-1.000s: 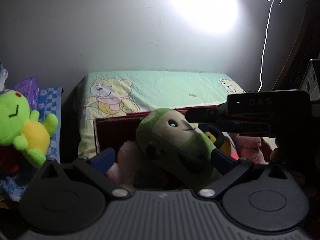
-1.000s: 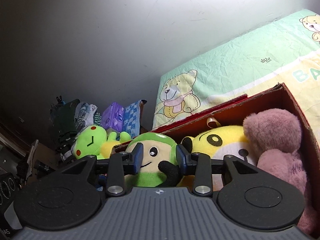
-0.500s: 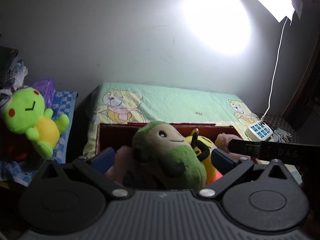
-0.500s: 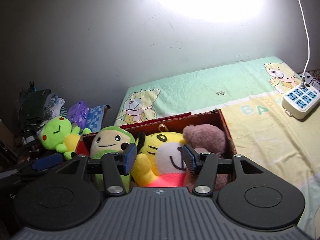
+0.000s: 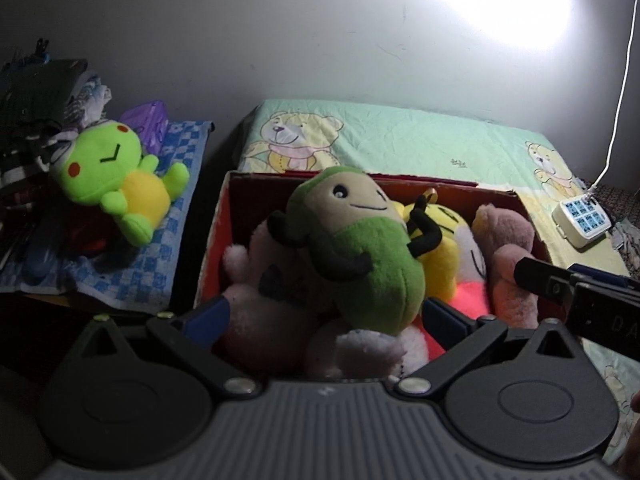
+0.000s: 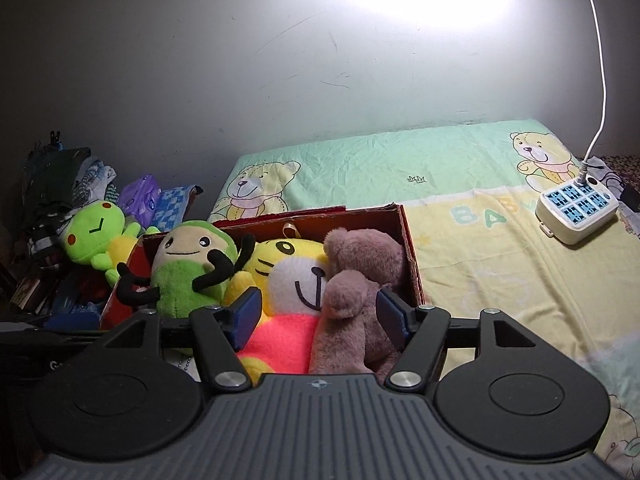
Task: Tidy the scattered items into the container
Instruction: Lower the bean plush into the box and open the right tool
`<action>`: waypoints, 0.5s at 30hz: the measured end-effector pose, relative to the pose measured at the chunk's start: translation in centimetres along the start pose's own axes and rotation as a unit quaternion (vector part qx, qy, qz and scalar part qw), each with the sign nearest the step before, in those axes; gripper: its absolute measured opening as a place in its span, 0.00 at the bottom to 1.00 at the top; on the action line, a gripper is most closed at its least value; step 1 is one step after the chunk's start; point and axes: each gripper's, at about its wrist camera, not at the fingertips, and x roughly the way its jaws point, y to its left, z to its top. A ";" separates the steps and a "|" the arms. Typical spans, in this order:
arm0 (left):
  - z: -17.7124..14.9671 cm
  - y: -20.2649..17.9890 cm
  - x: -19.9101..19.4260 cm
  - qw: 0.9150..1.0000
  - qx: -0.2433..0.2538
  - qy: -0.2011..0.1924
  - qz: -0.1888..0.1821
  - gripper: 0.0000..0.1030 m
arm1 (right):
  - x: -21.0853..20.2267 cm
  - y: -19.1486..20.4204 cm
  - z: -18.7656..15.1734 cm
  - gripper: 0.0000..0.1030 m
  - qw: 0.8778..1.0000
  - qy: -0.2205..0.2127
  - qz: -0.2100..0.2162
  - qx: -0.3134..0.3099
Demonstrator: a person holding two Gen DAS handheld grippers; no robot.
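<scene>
A red cardboard box [image 5: 218, 240] [image 6: 410, 236] on the bed holds a green and tan plush [image 5: 360, 248] [image 6: 184, 268], a yellow tiger plush [image 5: 444, 252] [image 6: 296, 276], a mauve bear [image 5: 508, 248] [image 6: 360, 276] and a pale pink plush [image 5: 272, 304]. A bright green frog plush [image 5: 116, 176] [image 6: 96, 236] lies outside the box on a blue checked cloth at the left. My left gripper [image 5: 326, 318] is open and empty above the box's near edge. My right gripper [image 6: 320, 314] is open and empty over the tiger and bear; it also shows in the left wrist view [image 5: 560, 288].
The bed has a green and yellow bear-print sheet [image 6: 400, 168]. A white power strip [image 6: 576, 208] [image 5: 582, 220] with a white cable sits at the right. Clothes and a purple pack [image 6: 140, 196] are piled at the far left by the wall.
My right gripper let go of the green and tan plush, opened wider and drew back to the right. Both grippers pulled back and rose, so the whole box shows.
</scene>
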 end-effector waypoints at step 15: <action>-1.2 -4.5 -1.2 0.995 -0.039 0.018 0.093 0.99 | -0.5 -2.7 0.1 0.77 0.998 0.030 0.036 -0.051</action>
